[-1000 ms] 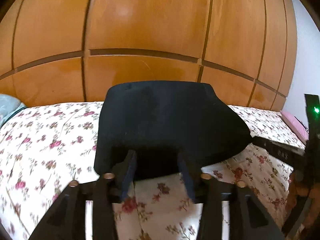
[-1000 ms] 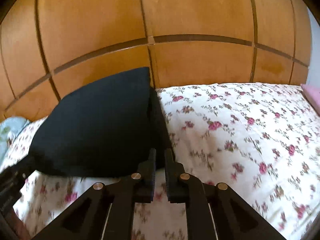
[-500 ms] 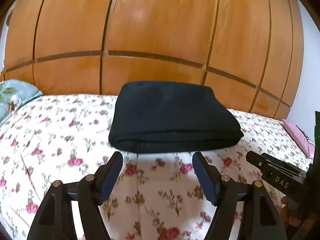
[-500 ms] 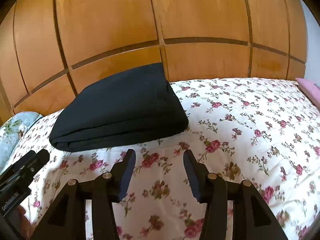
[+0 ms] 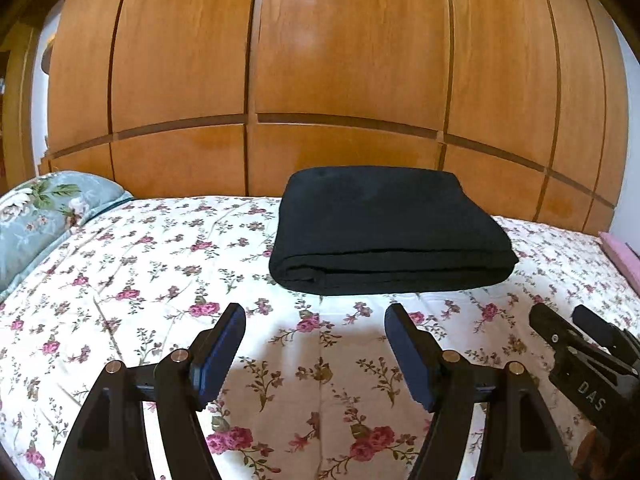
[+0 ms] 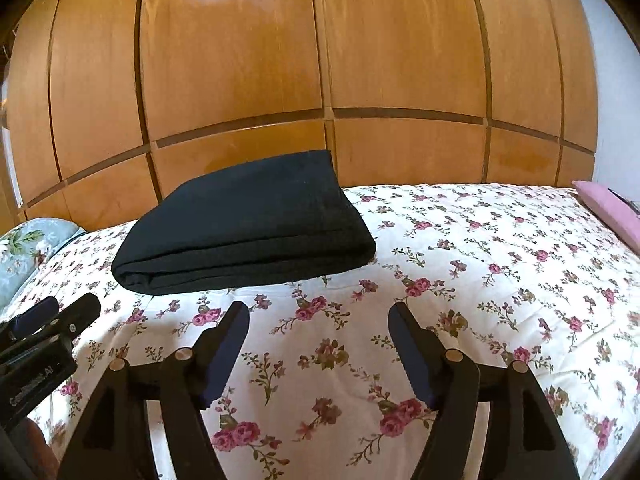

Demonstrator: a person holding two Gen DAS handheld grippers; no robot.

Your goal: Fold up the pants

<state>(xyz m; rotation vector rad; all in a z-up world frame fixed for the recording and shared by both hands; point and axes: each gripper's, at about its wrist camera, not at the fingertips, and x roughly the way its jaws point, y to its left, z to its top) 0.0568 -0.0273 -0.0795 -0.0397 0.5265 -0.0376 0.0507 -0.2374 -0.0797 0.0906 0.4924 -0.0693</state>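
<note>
The black pants (image 5: 390,232) lie folded into a thick rectangle on the flowered bedspread (image 5: 160,280), close to the wooden wall. In the right wrist view the same pants (image 6: 248,226) sit left of centre. My left gripper (image 5: 315,314) is open, a short way in front of the fold, with nothing between its fingers. My right gripper (image 6: 319,312) hovers over bare bedspread (image 6: 480,280) below the pants' right corner; its jaws are opening and hold nothing. Each gripper shows at the edge of the other's view: the right gripper (image 5: 576,324) and the left gripper (image 6: 60,308).
A wall of wooden panels (image 5: 340,80) rises right behind the bed. A pale blue flowered pillow (image 5: 36,216) lies at the left end, and a pink pillow (image 6: 608,208) at the right end. The bedspread stretches wide to the right of the pants.
Both grippers let go of the pants and drew back toward me. Their jaws went from shut on the cloth to wide apart, and the pants now lie flat on the bed.
</note>
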